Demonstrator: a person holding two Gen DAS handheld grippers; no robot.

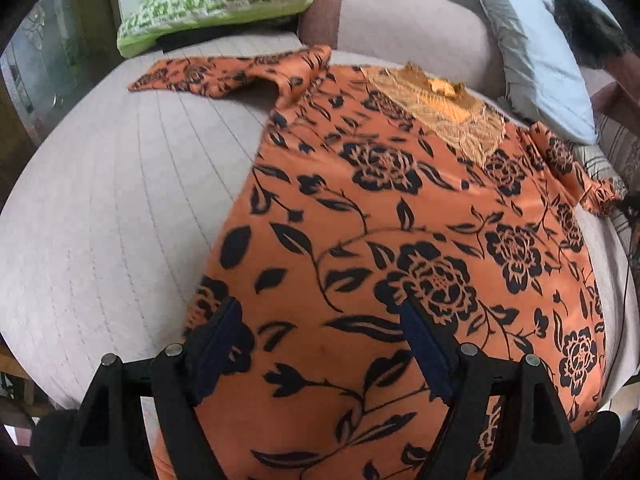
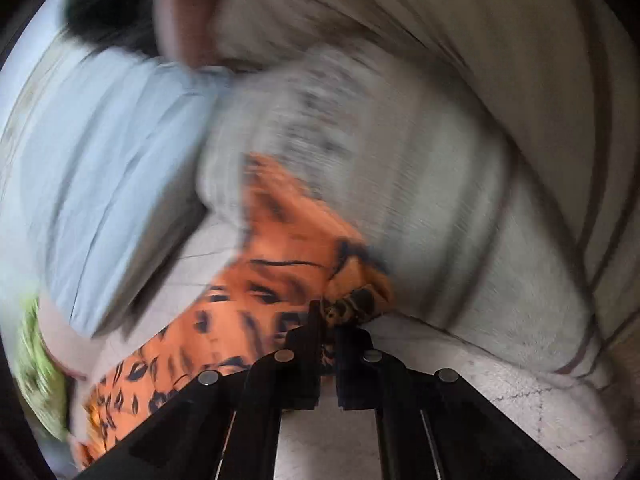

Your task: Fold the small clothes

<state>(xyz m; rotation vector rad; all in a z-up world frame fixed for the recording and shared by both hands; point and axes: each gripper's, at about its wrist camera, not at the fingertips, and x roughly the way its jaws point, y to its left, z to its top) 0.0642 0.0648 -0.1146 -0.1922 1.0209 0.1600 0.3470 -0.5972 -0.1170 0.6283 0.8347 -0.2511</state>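
Note:
An orange top with a black flower print (image 1: 380,220) lies spread flat on a pale quilted cushion (image 1: 120,208), lace neckline (image 1: 452,116) at the far end. One sleeve (image 1: 224,74) stretches out to the far left. My left gripper (image 1: 320,320) is open and hovers over the lower body of the top, one finger near its left edge. In the blurred right wrist view, my right gripper (image 2: 328,320) is shut on the bunched end of the other sleeve (image 2: 352,300), with the orange cloth (image 2: 272,248) trailing away to the left.
A green and white patterned cushion (image 1: 216,4) lies at the far left. A pale blue pillow (image 1: 536,48) and a dark furry item (image 1: 588,28) sit at the far right. The sofa backrest (image 1: 400,28) runs behind. A grey striped blanket (image 2: 400,152) lies past the right gripper.

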